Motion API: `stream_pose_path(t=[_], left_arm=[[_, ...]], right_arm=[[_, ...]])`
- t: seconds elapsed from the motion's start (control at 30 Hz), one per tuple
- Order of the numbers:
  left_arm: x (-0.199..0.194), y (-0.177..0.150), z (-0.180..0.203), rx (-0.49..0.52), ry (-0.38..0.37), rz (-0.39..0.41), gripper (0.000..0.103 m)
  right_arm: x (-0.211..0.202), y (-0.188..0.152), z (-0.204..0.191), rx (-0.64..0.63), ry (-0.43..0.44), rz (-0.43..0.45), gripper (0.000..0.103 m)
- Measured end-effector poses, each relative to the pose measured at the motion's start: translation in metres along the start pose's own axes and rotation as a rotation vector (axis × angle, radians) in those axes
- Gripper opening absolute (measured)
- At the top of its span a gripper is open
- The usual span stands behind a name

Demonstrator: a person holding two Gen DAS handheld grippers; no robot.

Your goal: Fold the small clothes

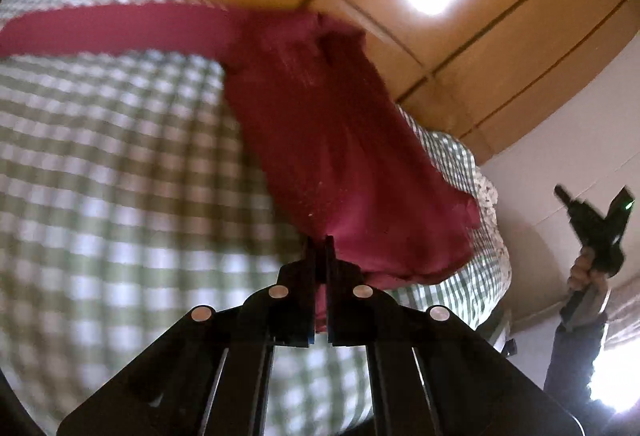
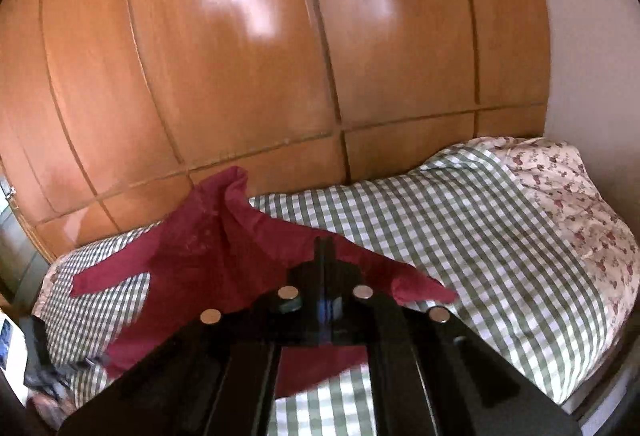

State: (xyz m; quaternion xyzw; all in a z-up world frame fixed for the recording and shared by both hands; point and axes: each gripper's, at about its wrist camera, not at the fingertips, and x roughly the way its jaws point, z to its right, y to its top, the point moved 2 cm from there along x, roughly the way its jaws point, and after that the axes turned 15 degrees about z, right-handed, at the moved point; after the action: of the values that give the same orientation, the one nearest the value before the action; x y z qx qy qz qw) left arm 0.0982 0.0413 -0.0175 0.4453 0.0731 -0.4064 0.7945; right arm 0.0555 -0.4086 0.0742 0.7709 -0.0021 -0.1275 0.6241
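A dark red garment [image 1: 340, 139] lies spread on the green-and-white checked bed sheet [image 1: 100, 155], one long sleeve [image 1: 112, 31] stretched to the left. My left gripper [image 1: 319, 246] is shut on the garment's near edge, red cloth pinched between its pads. In the right wrist view the same garment [image 2: 208, 256] lies rumpled, with a fold standing up in a peak [image 2: 236, 179] near the wardrobe. My right gripper [image 2: 324, 246] is shut with nothing between its fingers, above the cloth. In the left wrist view a hand holds the right gripper [image 1: 562, 193] up in the air, off the bed's right side.
A wooden wardrobe [image 2: 240, 55] runs along the far side of the bed. A flowered pillow or quilt [image 2: 568, 195] lies at the bed's right end against a white wall [image 2: 592, 55]. Dark clutter [image 2: 44, 376] sits off the bed's left corner.
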Motion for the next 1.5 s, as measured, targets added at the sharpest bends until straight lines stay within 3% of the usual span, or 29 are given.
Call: stream_pose_path(t=[0.13,0.2,0.23,0.27,0.4,0.5,0.53,0.57,0.63,0.77,0.83,0.9,1.0,1.13,1.2,1.27,1.3,1.33,1.37,1.4,1.43,1.5], left_arm=[[-0.035,0.001,-0.018,0.048,0.086,0.015,0.002],[-0.038,-0.004,-0.033,0.027,0.117,0.005,0.002],[-0.035,-0.009,-0.039,0.011,0.127,-0.006,0.002],[-0.034,-0.013,-0.042,0.002,0.135,-0.011,0.002],[-0.026,-0.022,-0.05,-0.023,0.154,-0.02,0.002],[-0.032,-0.021,-0.049,-0.005,0.151,-0.004,0.002],[-0.035,-0.02,-0.047,0.008,0.15,0.006,0.002],[-0.042,-0.016,-0.044,0.02,0.144,0.018,0.002],[-0.051,-0.007,-0.041,0.039,0.14,0.037,0.002],[-0.082,0.008,-0.029,0.081,0.119,0.058,0.002],[-0.103,0.005,-0.021,0.127,0.117,0.055,0.002],[-0.116,-0.004,-0.02,0.129,0.117,0.038,0.002],[-0.122,-0.035,-0.035,0.104,0.166,-0.026,0.002],[-0.106,-0.073,-0.062,0.056,0.232,-0.116,0.002],[-0.099,-0.08,-0.079,0.013,0.273,-0.145,0.002],[-0.101,-0.079,-0.091,-0.008,0.315,-0.136,0.002],[-0.102,-0.075,-0.097,-0.015,0.335,-0.125,0.003],[-0.104,-0.069,-0.107,-0.044,0.363,-0.103,0.003],[-0.106,-0.063,-0.115,-0.072,0.386,-0.086,0.003],[-0.107,-0.056,-0.123,-0.099,0.413,-0.066,0.006],[-0.109,-0.05,-0.132,-0.123,0.44,-0.041,0.03],[-0.115,-0.031,-0.149,-0.179,0.487,0.048,0.067]], right_arm=[[-0.005,-0.048,-0.001,-0.059,0.059,-0.126,0.001],[0.004,-0.073,0.001,-0.026,0.078,-0.193,0.015],[0.011,-0.088,0.003,-0.005,0.087,-0.233,0.033],[0.02,-0.104,0.003,0.008,0.082,-0.263,0.04],[0.064,-0.158,0.008,0.084,0.066,-0.393,0.042],[0.096,-0.197,0.004,0.041,0.001,-0.499,0.035],[0.099,-0.202,0.0,0.009,-0.017,-0.496,0.018],[0.096,-0.202,-0.005,-0.008,-0.001,-0.489,0.007],[0.086,-0.191,-0.015,-0.038,0.033,-0.486,0.007],[0.029,-0.137,-0.033,-0.112,0.13,-0.354,0.006],[-0.008,-0.112,-0.034,-0.141,0.156,-0.286,0.006],[-0.033,-0.108,-0.034,-0.154,0.17,-0.278,0.006],[-0.05,-0.133,-0.034,-0.16,0.168,-0.36,0.006],[-0.043,-0.202,-0.023,-0.143,0.109,-0.529,0.007],[-0.038,-0.228,-0.023,-0.165,0.076,-0.594,0.013],[-0.036,-0.229,-0.024,-0.193,0.062,-0.604,0.021],[-0.035,-0.222,-0.022,-0.197,0.06,-0.592,0.028],[-0.034,-0.212,-0.024,-0.203,0.055,-0.569,0.046],[-0.032,-0.201,-0.029,-0.213,0.042,-0.524,0.055],[-0.03,-0.189,-0.035,-0.215,0.041,-0.476,0.057],[-0.026,-0.183,-0.041,-0.207,0.053,-0.449,0.058],[-0.013,-0.172,-0.061,-0.173,0.112,-0.409,0.067]])
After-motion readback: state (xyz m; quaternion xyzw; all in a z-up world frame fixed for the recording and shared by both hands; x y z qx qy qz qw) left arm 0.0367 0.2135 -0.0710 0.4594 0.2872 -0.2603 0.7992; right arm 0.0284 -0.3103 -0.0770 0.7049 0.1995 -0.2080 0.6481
